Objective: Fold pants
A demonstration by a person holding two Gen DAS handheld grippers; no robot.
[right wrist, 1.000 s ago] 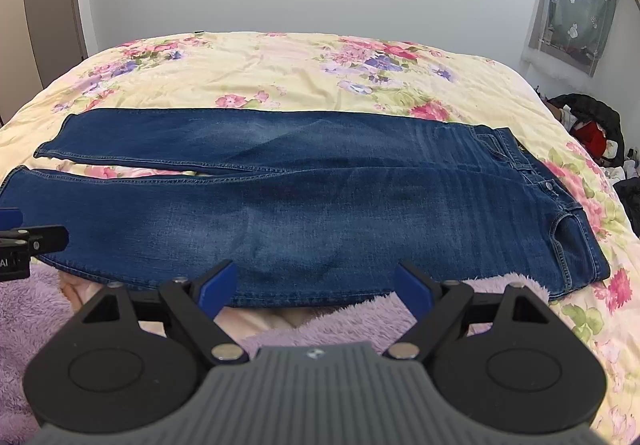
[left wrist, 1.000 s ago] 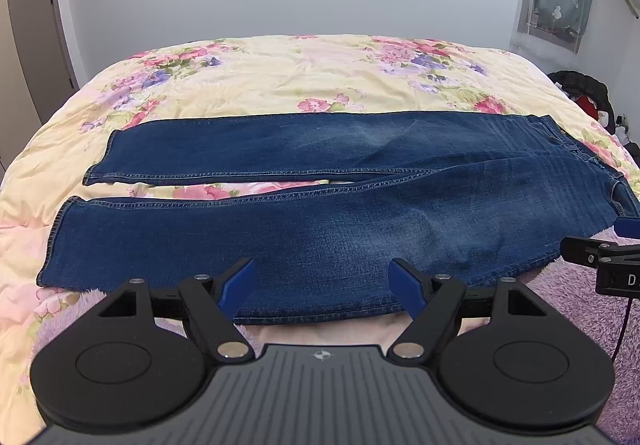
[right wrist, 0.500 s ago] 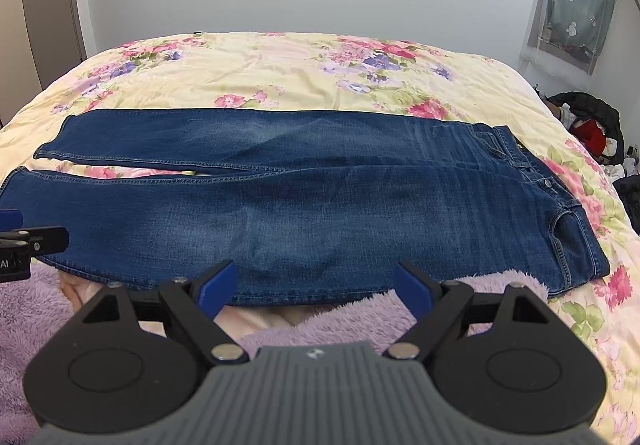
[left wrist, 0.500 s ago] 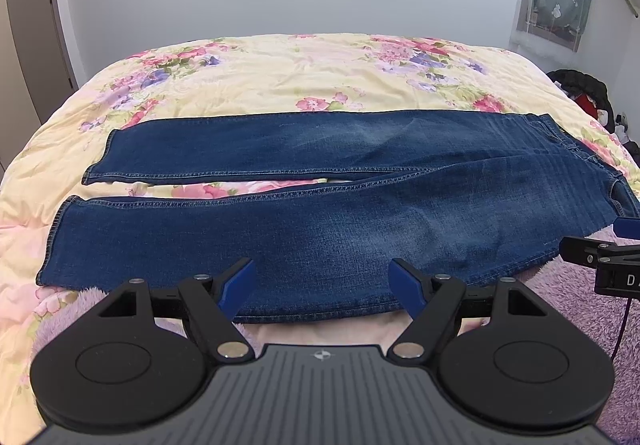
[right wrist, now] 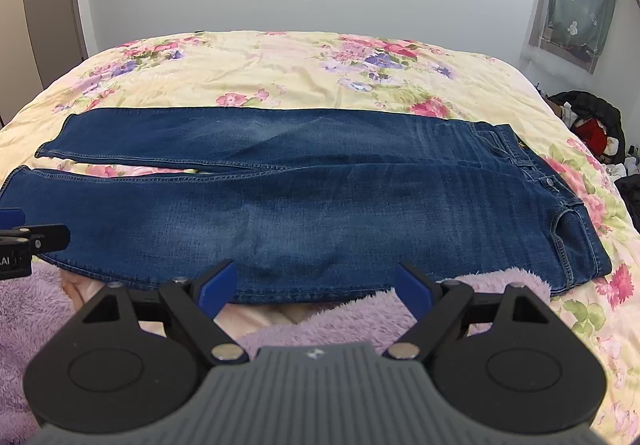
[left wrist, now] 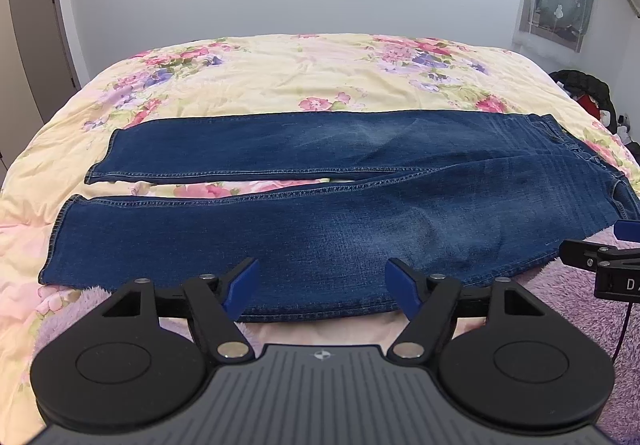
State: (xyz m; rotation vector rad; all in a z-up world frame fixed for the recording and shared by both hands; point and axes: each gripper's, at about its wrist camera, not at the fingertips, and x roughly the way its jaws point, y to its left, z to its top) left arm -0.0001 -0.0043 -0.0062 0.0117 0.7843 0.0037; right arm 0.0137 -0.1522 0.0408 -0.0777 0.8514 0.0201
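Dark blue jeans [left wrist: 340, 221] lie flat across the bed, waistband to the right, leg hems to the left, the two legs slightly apart. They also show in the right wrist view [right wrist: 340, 201]. My left gripper [left wrist: 322, 285] is open and empty, hovering at the near edge of the near leg. My right gripper [right wrist: 316, 285] is open and empty at the near edge toward the thigh and waist. Each gripper's tip shows at the edge of the other's view.
The jeans lie on a yellow floral bedspread [left wrist: 320, 77]. A fluffy purple blanket [right wrist: 360, 305] lies under the near edge. A pile of dark clothes [right wrist: 592, 125] sits to the right of the bed. A wall stands behind.
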